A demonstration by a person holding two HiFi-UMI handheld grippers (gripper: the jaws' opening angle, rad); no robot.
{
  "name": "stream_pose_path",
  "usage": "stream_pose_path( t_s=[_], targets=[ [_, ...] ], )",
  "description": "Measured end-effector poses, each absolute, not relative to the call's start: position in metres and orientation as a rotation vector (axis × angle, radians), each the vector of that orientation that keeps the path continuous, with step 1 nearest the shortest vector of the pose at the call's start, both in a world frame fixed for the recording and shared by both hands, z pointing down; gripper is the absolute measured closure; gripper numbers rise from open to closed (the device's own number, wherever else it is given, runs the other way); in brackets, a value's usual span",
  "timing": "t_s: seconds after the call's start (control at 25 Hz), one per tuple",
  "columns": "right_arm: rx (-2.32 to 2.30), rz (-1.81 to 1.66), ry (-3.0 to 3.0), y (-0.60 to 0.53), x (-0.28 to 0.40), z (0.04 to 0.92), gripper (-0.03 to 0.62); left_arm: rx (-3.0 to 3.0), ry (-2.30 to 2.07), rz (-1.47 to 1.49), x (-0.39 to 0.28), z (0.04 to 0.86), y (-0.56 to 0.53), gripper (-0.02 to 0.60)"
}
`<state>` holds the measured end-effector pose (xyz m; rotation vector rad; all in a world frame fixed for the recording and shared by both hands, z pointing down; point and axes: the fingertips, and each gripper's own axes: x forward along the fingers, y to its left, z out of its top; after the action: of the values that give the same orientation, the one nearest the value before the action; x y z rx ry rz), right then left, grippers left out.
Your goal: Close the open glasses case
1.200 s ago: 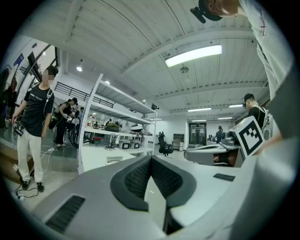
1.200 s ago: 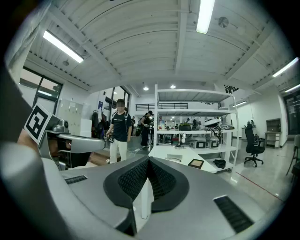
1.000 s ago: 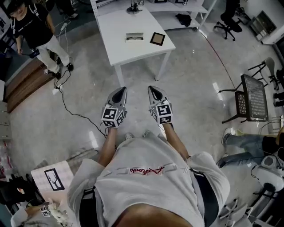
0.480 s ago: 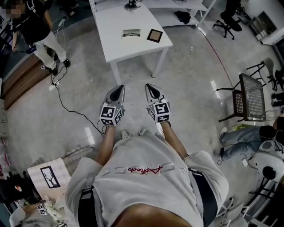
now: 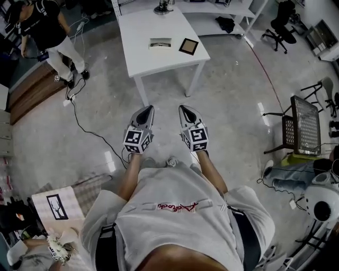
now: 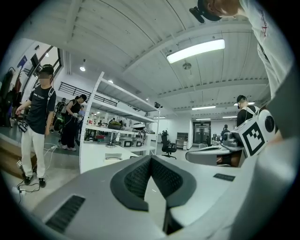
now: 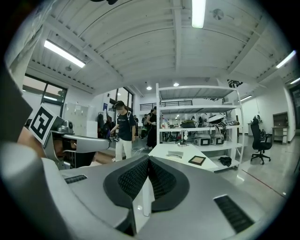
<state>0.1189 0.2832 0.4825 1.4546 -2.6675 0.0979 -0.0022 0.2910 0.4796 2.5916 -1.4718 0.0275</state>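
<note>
The open glasses case (image 5: 160,43) lies on a white table (image 5: 143,58) some way ahead of me, with a dark square frame (image 5: 188,46) to its right. My left gripper (image 5: 148,108) and right gripper (image 5: 181,108) are held side by side above the floor, short of the table's near edge. Both are shut with nothing in them. In the right gripper view the case (image 7: 175,156) and the frame (image 7: 197,160) appear small beyond the closed jaws of the right gripper (image 7: 148,159). In the left gripper view the case (image 6: 114,158) sits on the table, left of the left gripper (image 6: 150,158).
A person in a black shirt (image 5: 45,32) stands at the far left by a wooden platform (image 5: 32,98). A cable (image 5: 85,127) trails over the floor. A black mesh chair (image 5: 302,119) stands at the right, and a white shelf unit (image 5: 212,8) and an office chair (image 5: 280,24) lie beyond the table.
Both grippers stay shut and side by side. The table has shifted only slightly in the head view, and the person at the left has stepped a little.
</note>
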Motion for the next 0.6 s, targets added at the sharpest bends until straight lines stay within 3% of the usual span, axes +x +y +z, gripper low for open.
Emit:
stream_pose_path(
  t_s=[0.6],
  targets=[
    [1.406,0.124,-2.7,0.259,0.134,0.497,0.568,2.586,-1.499,0.049,0.018,0.486,0.267,0.557]
  ],
)
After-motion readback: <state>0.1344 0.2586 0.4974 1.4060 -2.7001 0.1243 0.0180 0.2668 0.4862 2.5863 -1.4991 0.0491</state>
